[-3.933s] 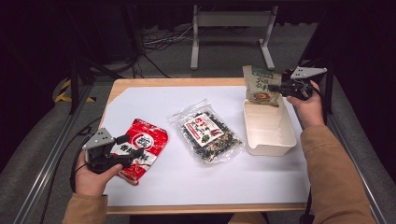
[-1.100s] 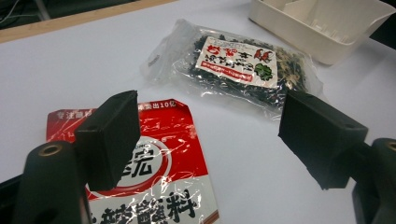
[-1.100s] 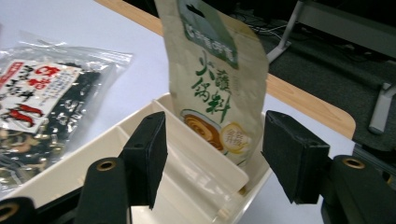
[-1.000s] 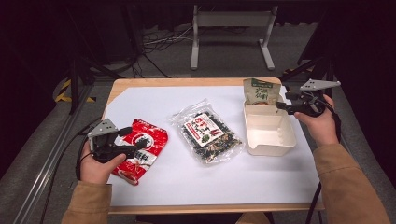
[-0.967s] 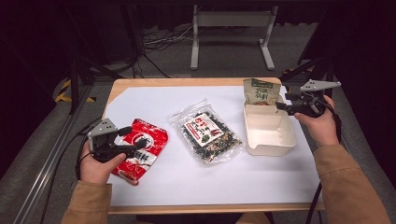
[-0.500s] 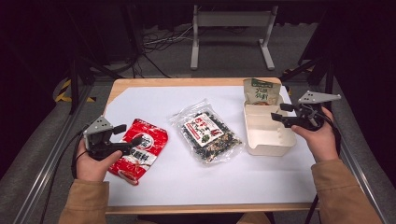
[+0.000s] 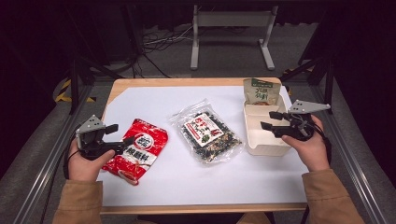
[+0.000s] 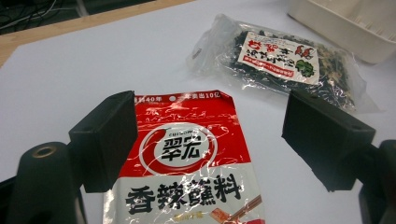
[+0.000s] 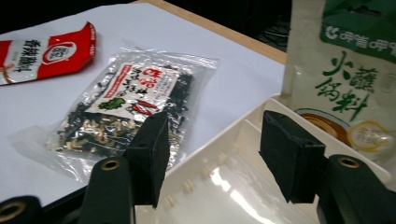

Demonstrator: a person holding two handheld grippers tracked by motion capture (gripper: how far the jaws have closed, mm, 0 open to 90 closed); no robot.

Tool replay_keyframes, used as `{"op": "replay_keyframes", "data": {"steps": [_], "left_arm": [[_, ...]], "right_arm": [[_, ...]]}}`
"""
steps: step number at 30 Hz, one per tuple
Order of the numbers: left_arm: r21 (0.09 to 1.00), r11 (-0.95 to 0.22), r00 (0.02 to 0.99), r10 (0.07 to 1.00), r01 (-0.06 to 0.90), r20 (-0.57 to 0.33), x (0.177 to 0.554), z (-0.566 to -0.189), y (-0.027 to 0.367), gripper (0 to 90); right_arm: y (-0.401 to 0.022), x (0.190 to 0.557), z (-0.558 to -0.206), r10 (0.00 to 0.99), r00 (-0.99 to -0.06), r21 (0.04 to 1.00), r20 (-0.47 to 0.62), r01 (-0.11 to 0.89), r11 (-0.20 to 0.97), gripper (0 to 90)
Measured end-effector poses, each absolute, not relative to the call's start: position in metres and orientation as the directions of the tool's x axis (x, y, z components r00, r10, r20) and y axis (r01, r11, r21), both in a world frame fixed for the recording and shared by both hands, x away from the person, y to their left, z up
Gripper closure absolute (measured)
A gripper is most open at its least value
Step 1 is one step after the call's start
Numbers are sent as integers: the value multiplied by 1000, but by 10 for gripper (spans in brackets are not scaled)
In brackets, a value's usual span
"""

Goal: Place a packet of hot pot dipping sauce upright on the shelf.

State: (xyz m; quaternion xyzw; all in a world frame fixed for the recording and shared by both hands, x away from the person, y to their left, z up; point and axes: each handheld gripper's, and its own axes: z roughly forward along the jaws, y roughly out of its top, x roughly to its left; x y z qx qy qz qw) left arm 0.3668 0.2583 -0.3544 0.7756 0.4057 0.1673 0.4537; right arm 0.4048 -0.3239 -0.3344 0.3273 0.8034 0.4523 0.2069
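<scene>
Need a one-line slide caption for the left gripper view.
Open left gripper poised over the red sachet, clear seaweed bag and cream tray beyond.

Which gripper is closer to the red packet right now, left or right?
Left. The left gripper sits right at the red packet, jaws open over its near end. The right gripper is across the table, over the white tray.

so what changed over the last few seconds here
The right gripper let go of the green pouch, which now stands at the far end of the white tray, and drew back toward the person, open over the tray. The left gripper, red packet and clear seaweed bag stayed put.
</scene>
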Motion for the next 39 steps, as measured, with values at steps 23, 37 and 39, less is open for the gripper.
{"op": "replay_keyframes", "data": {"steps": [23, 37, 39], "left_arm": [[778, -272, 526, 846, 566, -87, 374, -368, 285, 187], [744, -166, 375, 919, 647, -121, 385, -398, 316, 228], [736, -163, 376, 917, 657, -133, 386, -402, 318, 228]], "right_arm": [[-286, 383, -340, 623, -782, 854, -35, 300, 424, 419], [-274, 379, -343, 585, -810, 858, -46, 268, 439, 417], [-274, 379, -344, 583, -811, 856, -45, 269, 441, 417]]}}
